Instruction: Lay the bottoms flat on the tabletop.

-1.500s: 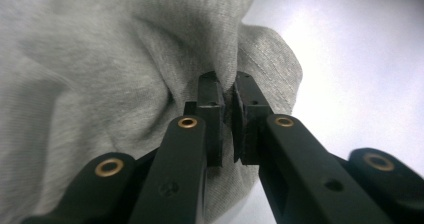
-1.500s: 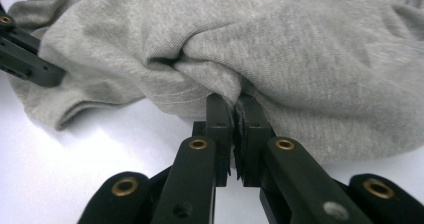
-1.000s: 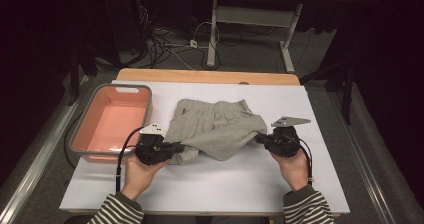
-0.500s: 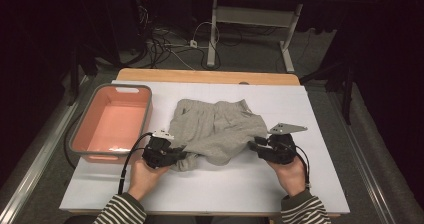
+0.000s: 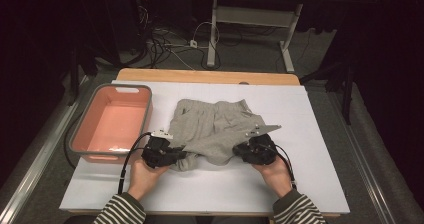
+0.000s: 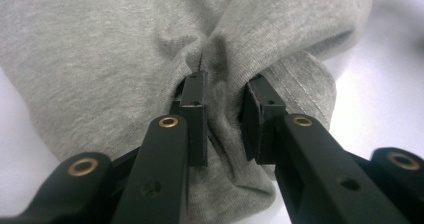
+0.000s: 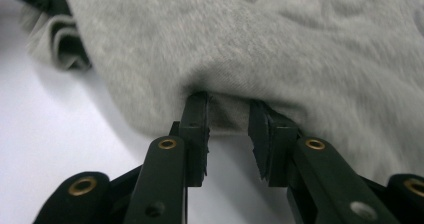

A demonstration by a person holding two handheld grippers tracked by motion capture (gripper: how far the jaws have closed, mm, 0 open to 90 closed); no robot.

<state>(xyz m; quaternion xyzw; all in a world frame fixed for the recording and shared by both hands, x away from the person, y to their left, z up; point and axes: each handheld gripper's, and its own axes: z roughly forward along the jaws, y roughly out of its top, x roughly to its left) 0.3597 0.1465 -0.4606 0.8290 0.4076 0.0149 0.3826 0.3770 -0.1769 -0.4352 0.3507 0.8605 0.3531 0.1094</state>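
The white table (image 5: 300,184) carries everything, and the other things are placed from it. On its left part stands the pink basin (image 5: 111,125). At its middle lies the grey garment (image 5: 212,129), crumpled. The left gripper (image 6: 225,106) has its jaws a little apart with a fold of cloth between them; they have just opened. The right gripper (image 7: 227,121) stands apart too, at the garment's edge, closing slightly.

The left tongs (image 6: 225,101) stand parted, having just been opening, with a bunched fold of the grey garment (image 6: 125,49) lying between their black jaws, and the white counter (image 6: 385,74) shows just beside the cloth.
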